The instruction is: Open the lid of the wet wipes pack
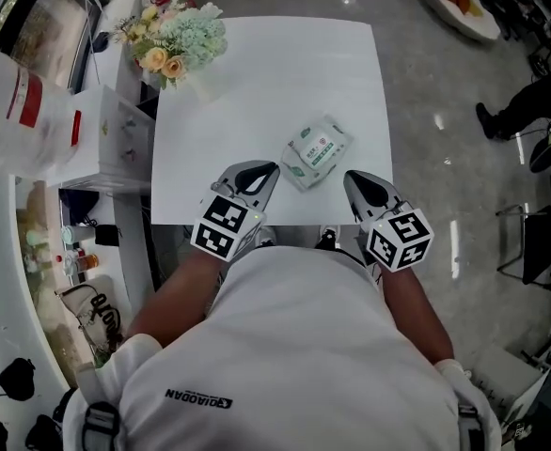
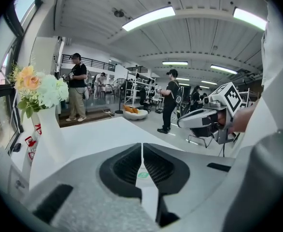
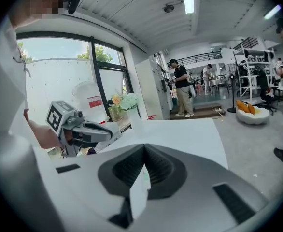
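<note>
The wet wipes pack (image 1: pixel 317 151), white with green print, lies flat near the table's front edge, its lid down. My left gripper (image 1: pixel 274 167) sits just left of the pack and my right gripper (image 1: pixel 349 175) just right of it, both pointing away from me over the edge. Neither touches the pack. In the left gripper view my left gripper (image 2: pixel 142 145) has its jaws together, with only a hairline slit and nothing between them. A sliver of the pack's green print (image 2: pixel 142 174) shows low in that slit. My right gripper (image 3: pixel 144 146) is shut and empty.
The white table (image 1: pixel 257 92) carries a vase of pale flowers (image 1: pixel 177 40) at its far left corner. A white cabinet (image 1: pixel 116 139) stands against the table's left side. Several people stand on the floor beyond the table, and one person (image 1: pixel 529 101) is at the far right.
</note>
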### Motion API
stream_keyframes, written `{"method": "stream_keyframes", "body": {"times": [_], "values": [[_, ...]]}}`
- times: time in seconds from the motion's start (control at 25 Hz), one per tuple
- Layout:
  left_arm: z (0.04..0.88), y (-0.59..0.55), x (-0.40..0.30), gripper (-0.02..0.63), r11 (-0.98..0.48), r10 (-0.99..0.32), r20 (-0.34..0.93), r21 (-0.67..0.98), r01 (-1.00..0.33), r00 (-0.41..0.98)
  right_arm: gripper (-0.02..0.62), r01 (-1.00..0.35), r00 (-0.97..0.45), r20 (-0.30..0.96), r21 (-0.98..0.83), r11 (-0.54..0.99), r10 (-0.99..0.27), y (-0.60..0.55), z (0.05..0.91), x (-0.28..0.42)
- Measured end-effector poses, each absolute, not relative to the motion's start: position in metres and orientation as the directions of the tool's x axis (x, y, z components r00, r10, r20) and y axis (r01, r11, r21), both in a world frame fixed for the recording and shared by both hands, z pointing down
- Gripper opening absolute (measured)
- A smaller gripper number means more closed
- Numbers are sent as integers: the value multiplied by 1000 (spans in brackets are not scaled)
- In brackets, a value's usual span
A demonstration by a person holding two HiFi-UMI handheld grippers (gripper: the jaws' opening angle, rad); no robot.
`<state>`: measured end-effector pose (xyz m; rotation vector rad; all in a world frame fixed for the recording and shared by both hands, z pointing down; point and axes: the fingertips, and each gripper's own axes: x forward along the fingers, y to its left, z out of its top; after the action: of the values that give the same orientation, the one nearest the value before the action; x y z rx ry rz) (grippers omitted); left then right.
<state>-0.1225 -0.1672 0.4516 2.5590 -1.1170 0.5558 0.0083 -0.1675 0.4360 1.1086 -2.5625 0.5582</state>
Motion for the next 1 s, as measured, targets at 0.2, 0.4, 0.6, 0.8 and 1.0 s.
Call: {"method": "stream_keyframes", "body": {"times": [0.2, 0.4, 0.6, 0.8, 1.0], "values": [[453, -177, -108, 20, -629, -654, 467, 101, -771, 595, 6, -714, -688, 415, -243, 656, -595, -179, 441, 19], [460, -182, -95, 35, -625, -656, 503, 57, -779, 563, 6, -687, -715, 409, -255, 681, -567, -187, 445, 26], [467, -188, -84, 48, -628, -653, 539, 7, -778, 532, 6, -678, -725, 402, -269, 684, -560, -193, 449, 37], [488, -197, -74, 57, -633, -627, 594, -11, -774, 504, 6, -681, -723, 400, -284, 675, -562, -199, 456, 48], [525, -206, -53, 64, -667, -562, 675, -29, -744, 478, 6, -696, -711, 420, -304, 651, -564, -201, 469, 63]]}}
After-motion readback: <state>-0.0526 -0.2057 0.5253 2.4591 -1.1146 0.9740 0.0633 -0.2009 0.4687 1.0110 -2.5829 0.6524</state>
